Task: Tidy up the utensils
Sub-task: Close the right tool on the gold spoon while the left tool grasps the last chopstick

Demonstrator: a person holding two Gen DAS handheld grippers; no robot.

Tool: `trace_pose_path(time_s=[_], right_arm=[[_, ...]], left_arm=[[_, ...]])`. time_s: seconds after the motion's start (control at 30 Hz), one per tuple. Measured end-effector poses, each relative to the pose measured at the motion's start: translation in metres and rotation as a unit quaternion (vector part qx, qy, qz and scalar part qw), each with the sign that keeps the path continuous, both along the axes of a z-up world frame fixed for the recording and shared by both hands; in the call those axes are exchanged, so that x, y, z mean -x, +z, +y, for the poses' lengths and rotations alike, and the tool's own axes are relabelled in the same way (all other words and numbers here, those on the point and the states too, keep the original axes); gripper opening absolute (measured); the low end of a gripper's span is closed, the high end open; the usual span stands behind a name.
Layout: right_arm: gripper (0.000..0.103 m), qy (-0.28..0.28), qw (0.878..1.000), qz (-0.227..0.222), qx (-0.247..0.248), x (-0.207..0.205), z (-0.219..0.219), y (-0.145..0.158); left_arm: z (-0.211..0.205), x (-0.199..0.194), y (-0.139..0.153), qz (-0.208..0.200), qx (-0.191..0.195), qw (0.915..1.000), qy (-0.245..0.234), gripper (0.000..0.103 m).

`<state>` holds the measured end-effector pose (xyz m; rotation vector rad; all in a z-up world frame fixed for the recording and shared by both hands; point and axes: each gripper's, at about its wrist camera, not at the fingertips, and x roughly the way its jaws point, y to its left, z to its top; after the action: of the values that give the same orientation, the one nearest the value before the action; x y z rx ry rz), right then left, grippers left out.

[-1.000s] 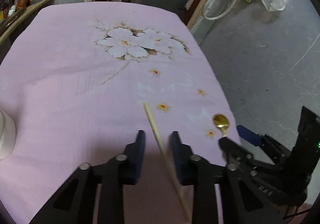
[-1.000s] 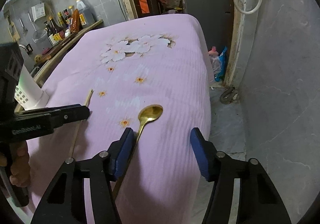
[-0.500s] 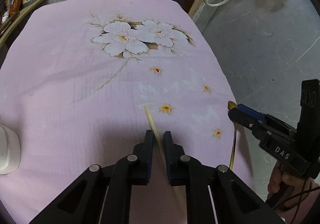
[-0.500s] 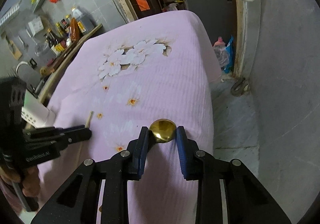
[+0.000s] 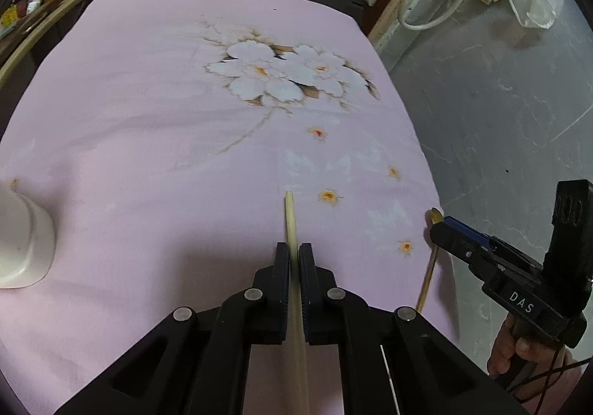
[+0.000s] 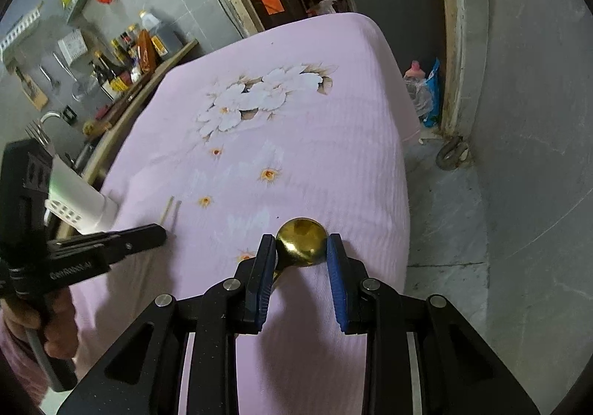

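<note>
Left wrist view: the left gripper (image 5: 294, 259) has its jaws pressed together on a pale, thin wooden chopstick (image 5: 290, 218), whose free end juts forward over the pink flowered tablecloth (image 5: 148, 118) toward the middle of the table. The stick looks light and stiff but narrow and smooth, so it may pivot or slide in the pads; a hold nearer its middle should steady it. From the right wrist view two stick tips show side by side, so it may be a pair.

The right gripper (image 6: 302, 252) is clamped across the round bowl of a gold-coloured metal spoon (image 6: 301, 240), near the table's right edge, its handle running back under the jaws. The metal is hard, glossy and curved, likely slippery between the blue pads (image 6: 335, 285); a hold on the flat handle would probably be surer.

A white plastic perforated utensil holder (image 6: 79, 205) stands near the table's left edge, with a fork (image 6: 37, 131) rising behind it. Nothing lies between the utensils and the holder except the other gripper, which each must avoid. Bottles (image 6: 122, 70) crowd a shelf beyond the table.
</note>
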<state>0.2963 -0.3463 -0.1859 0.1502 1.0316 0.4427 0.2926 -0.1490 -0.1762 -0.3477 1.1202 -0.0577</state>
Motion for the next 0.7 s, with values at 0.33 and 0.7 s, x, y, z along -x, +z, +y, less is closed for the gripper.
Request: trace_pose_path(time_s=[0.33, 0.7], right_arm=[[0.032, 0.002, 0.999, -0.018, 0.028, -0.009, -0.006, 0.000], [0.027, -0.044, 0.999, 0.008, -0.029, 0.000, -0.022, -0.010]], left_arm=[[0.017, 0.003, -0.008, 0.007, 0.020, 0.9995, 0.022, 0.006], [0.011, 0.000, -0.009, 0.009, 0.031, 0.9994, 0.007, 0.006]])
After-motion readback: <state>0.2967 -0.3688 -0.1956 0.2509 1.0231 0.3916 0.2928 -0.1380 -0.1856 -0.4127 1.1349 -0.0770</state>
